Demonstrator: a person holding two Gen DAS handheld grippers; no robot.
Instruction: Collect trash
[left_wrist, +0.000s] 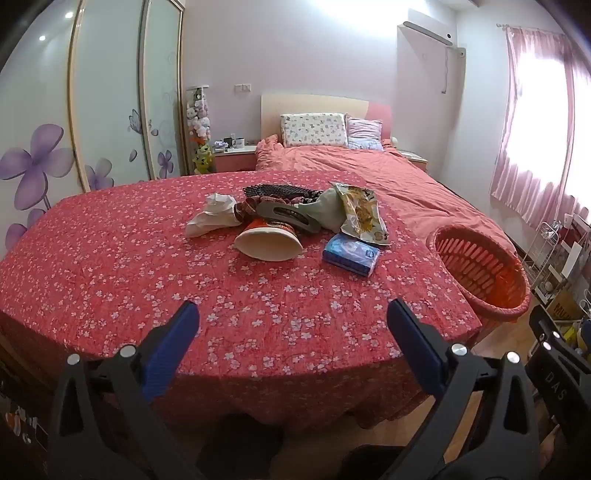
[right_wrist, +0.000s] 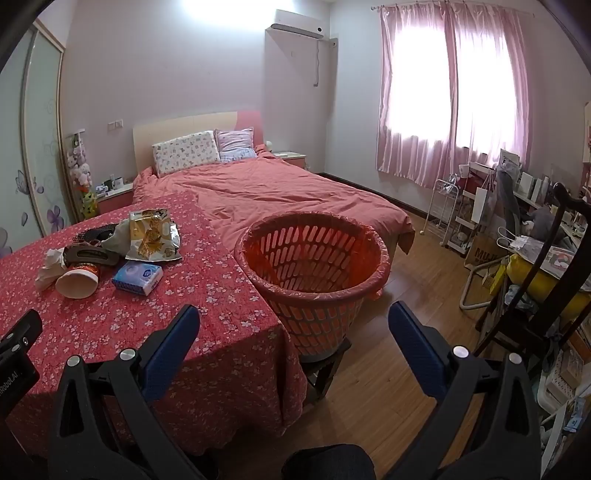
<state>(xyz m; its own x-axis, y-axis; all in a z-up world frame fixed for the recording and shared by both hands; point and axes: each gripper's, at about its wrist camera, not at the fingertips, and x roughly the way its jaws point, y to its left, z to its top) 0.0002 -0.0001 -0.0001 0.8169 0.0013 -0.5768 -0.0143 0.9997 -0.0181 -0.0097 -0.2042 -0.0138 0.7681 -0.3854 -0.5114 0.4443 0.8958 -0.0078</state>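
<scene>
A pile of items lies on the red floral tablecloth (left_wrist: 110, 266): a tipped paper cup (left_wrist: 267, 242), a crumpled white tissue (left_wrist: 214, 214), a yellow snack wrapper (left_wrist: 364, 212), a blue tissue pack (left_wrist: 351, 254), a dark hair clip (left_wrist: 288, 216) and patterned cloth (left_wrist: 277, 192). An orange basket (right_wrist: 314, 273) lined with a bag stands on a stool right of the table. My left gripper (left_wrist: 291, 314) is open and empty, near the table's front edge. My right gripper (right_wrist: 293, 317) is open and empty, in front of the basket. The pile also shows in the right wrist view (right_wrist: 110, 251).
A bed with a red duvet (right_wrist: 277, 192) lies behind the table. A wardrobe with sliding doors (left_wrist: 110, 103) stands at the left. A white rack (right_wrist: 443, 210), a cluttered desk and a dark wooden chair (right_wrist: 546, 266) crowd the right side. Wooden floor (right_wrist: 406, 295) lies beyond the basket.
</scene>
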